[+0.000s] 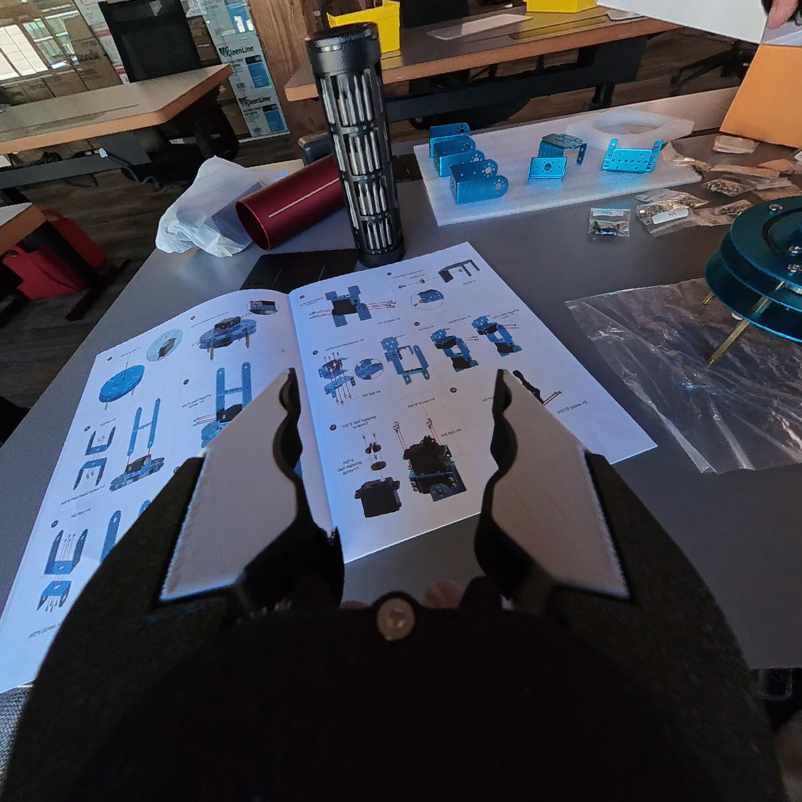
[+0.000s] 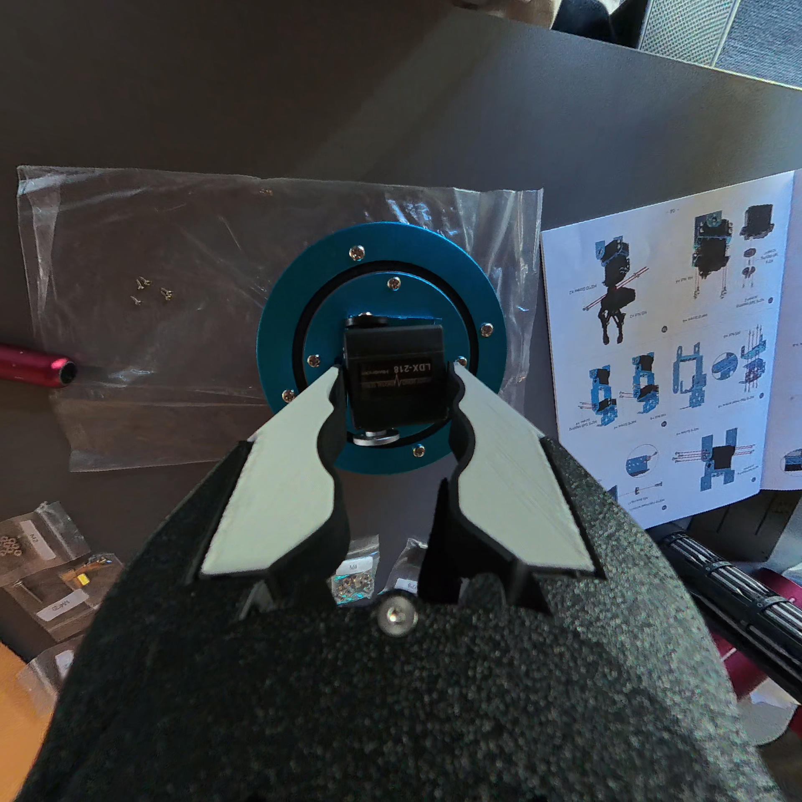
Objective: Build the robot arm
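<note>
the black servo (image 2: 395, 382) sits pinched only at its two side faces by the tips of the right tongs (image 2: 397, 366), so it could twist or slip out if the grip loosens, and drop onto the blue round base (image 2: 286, 304) beneath it. a sideways nudge could also push that base across the clear plastic sheet (image 2: 173, 260), where four small loose screws (image 2: 149, 290) lie and could scatter. the right tongs are narrowed to the servo's width, both tips touching it, directly over the base's centre. the left tongs (image 1: 397, 377) are spread wide and hold nothing, hovering above the open instruction booklet (image 1: 390, 347) on the grey tabletop (image 1: 651, 542), near the upright black bit holder (image 1: 360, 143).
</note>
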A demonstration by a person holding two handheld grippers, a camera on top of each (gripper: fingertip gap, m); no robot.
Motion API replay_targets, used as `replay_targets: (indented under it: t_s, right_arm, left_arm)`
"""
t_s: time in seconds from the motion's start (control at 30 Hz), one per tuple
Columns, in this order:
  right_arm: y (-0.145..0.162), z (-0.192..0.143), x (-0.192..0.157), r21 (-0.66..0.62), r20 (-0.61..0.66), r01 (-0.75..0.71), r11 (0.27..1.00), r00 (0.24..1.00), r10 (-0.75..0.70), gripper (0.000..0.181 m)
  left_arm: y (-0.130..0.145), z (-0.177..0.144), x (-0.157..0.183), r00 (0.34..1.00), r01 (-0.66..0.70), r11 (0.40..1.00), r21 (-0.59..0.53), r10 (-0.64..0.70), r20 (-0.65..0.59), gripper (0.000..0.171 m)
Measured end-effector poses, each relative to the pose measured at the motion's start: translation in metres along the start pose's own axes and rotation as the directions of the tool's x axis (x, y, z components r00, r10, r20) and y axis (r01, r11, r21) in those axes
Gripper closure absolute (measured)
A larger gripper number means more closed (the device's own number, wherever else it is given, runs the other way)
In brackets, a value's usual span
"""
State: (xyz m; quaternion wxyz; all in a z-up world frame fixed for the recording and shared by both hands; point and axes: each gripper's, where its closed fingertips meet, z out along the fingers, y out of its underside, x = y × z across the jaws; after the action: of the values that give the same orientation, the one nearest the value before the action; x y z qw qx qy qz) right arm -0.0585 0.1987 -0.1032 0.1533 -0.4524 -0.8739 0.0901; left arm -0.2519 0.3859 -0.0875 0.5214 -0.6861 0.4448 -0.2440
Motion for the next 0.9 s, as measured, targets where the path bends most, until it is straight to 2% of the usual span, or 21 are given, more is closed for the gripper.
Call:
replay_targets:
  t_s: [0.1,0.27,0.53,0.63,0.73,0.9]
  right_arm:
    - [0.0,-0.003,0.0,-0.039,0.026,0.003,0.999,1.0,-0.002,0.137]
    - [0.0,-0.003,-0.001,-0.031,0.046,-0.049,0.998,0.998,0.05,0.137]
    - [-0.001,-0.001,0.003,0.026,0.032,-0.079,0.997,0.996,0.079,0.137]
    - [0.001,-0.01,0.009,0.028,0.009,-0.087,0.996,0.996,0.087,0.137]
    - [-0.01,-0.01,0.006,0.133,0.034,-0.144,0.981,0.989,0.141,0.138]
    - [-0.007,-0.001,0.004,0.128,0.037,-0.141,0.982,0.99,0.137,0.137]
  left_arm:
    - [-0.001,-0.001,0.002,1.0,-0.011,1.0,-0.001,0.011,0.002,0.082]
    - [-0.003,-0.007,0.003,1.0,-0.009,1.0,0.017,0.009,0.002,0.082]
    - [0.001,-0.013,-0.001,1.0,0.0,1.0,0.017,0.0,0.008,0.082]
    - [0.0,-0.015,-0.003,1.0,0.008,1.0,0.023,-0.008,0.009,0.082]
    - [0.001,-0.015,-0.004,1.0,0.008,1.0,0.022,-0.008,0.015,0.082]
    - [0.004,-0.012,-0.004,1.0,0.014,1.0,0.012,-0.014,0.01,0.082]
